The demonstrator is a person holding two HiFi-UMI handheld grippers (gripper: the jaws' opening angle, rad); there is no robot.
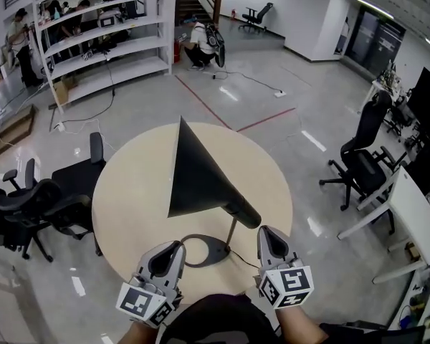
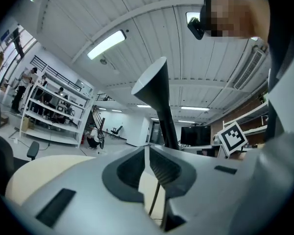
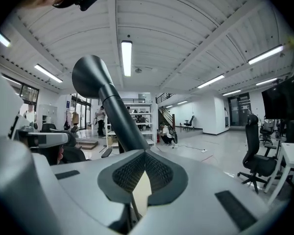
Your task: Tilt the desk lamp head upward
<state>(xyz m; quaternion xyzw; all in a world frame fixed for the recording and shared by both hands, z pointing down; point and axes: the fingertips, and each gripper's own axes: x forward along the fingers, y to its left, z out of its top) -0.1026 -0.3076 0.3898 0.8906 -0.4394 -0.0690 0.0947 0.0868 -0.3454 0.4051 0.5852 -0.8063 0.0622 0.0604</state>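
- Lamp [image 1: 201, 170] stands by the table's [image 1: 129, 206] near edge.
- Left gripper [image 1: 173, 248] and right gripper [image 1: 266, 233] flank its base, clenched on nothing.
- Chairs [image 1: 43, 206] crowd the table's left edge.

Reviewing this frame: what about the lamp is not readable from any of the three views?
Joint between lamp head and stem: in the head view it is covered by the head's own neck; in both gripper views it is hidden behind the jaws.
Inside of the lamp head: no view looks into its mouth.
Cord: in the head view its far end disappears behind the right gripper.
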